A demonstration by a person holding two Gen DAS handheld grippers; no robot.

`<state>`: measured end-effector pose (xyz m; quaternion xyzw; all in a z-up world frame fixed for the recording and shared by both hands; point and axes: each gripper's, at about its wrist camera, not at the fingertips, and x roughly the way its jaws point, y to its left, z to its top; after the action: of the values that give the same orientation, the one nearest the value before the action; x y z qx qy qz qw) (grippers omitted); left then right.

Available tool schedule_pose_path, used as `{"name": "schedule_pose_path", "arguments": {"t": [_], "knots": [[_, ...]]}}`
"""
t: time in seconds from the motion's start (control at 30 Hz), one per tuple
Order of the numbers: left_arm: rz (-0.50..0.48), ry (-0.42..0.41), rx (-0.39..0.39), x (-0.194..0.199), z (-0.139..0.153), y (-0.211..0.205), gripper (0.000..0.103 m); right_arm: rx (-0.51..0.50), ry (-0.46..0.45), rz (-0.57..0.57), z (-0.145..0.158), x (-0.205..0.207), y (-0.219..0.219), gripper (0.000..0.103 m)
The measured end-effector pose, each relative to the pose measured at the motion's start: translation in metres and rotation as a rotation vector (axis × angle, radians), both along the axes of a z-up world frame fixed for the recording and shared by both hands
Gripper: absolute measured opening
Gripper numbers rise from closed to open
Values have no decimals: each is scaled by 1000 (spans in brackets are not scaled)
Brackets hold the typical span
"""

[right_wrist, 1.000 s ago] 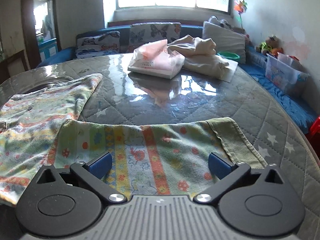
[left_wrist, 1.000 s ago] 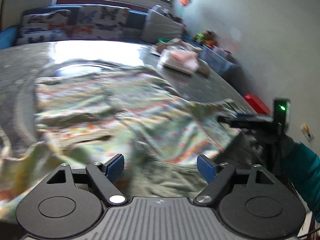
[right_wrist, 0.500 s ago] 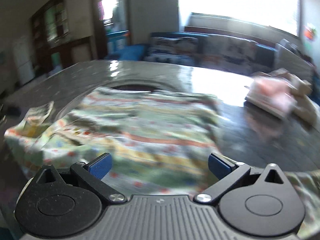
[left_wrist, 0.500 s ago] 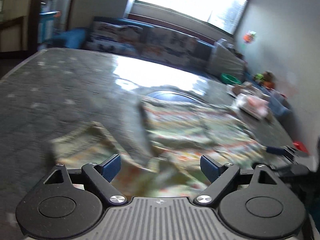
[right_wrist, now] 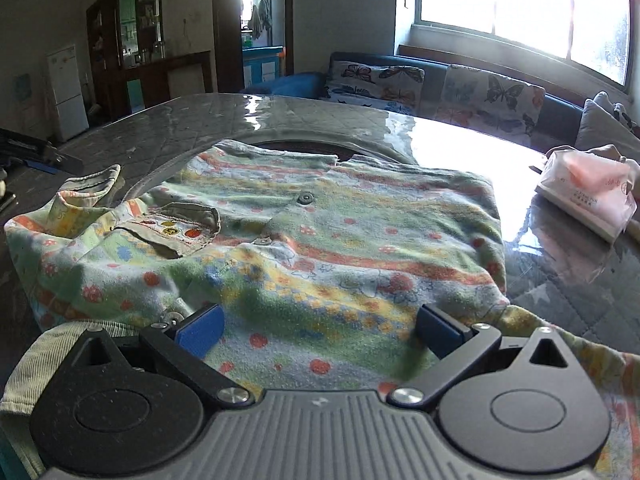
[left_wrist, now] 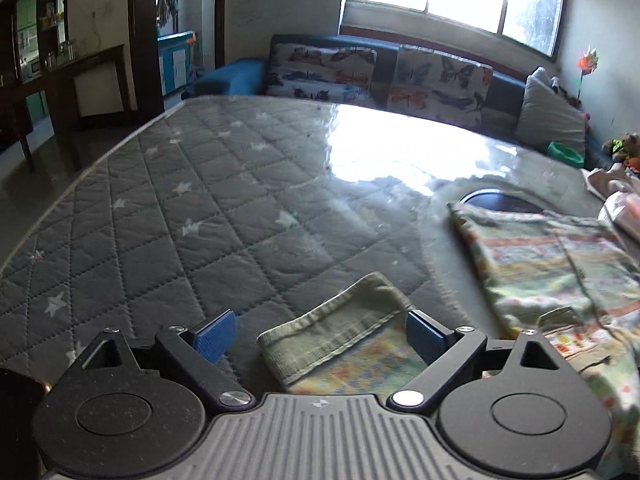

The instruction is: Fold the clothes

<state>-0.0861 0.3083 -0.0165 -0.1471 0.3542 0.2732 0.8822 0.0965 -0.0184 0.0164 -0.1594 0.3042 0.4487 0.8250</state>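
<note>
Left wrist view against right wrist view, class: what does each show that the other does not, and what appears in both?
Only the left wrist view shows the sleeve cuff lying between the opening jaws of the left gripper, pads clear of it. Only the right wrist view shows the shirt's pocket, snap buttons, the white fridge, and the right gripper, open above the cloth. Both show the patterned shirt, quilted table, butterfly cushions and window.

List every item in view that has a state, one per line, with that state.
left gripper: jaws opening, ribbed cuff between them, not pinched.
right gripper: open, above the cloth.
patterned garment: spread on the table, snap front facing up, partly folded.
sleeve cuff: lying flat.
tissue pack: lying on the table, apart from the garment.
</note>
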Motion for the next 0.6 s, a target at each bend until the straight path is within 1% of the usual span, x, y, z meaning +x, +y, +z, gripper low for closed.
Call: {"name": "schedule_pose_path", "arguments": {"t": [0.07,0.1,0.2,0.23,0.27,0.3,0.33,0.37,0.4,0.43,0.5,0.6], "knots": [[-1,9,-16,1,-6,1,92,0,1,0,0,0,0,103],[-4,11,-23,1,-8,1,89,1,1,0,-1,0,0,103],[-4,18,-8,1,-15,-3,84,1,0,0,-1,0,1,103],[-3,25,19,1,-16,-4,76,0,0,0,-1,0,1,103],[-3,32,47,1,-16,-6,71,0,0,0,-1,0,1,103],[-6,24,59,0,-16,-6,59,1,0,0,-1,0,1,103],[-4,14,58,-2,-15,-6,44,1,0,0,-1,0,1,103],[3,8,55,-4,-14,-4,37,1,0,0,-1,0,1,103],[10,3,51,-5,-13,-2,25,1,0,0,-1,0,1,103],[21,1,48,-7,-13,-1,17,1,0,0,-1,0,1,103],[54,6,54,-11,-13,2,15,1,0,0,-1,0,1,103],[154,12,84,-24,-9,6,14,2,1,0,-1,0,1,103]]}}
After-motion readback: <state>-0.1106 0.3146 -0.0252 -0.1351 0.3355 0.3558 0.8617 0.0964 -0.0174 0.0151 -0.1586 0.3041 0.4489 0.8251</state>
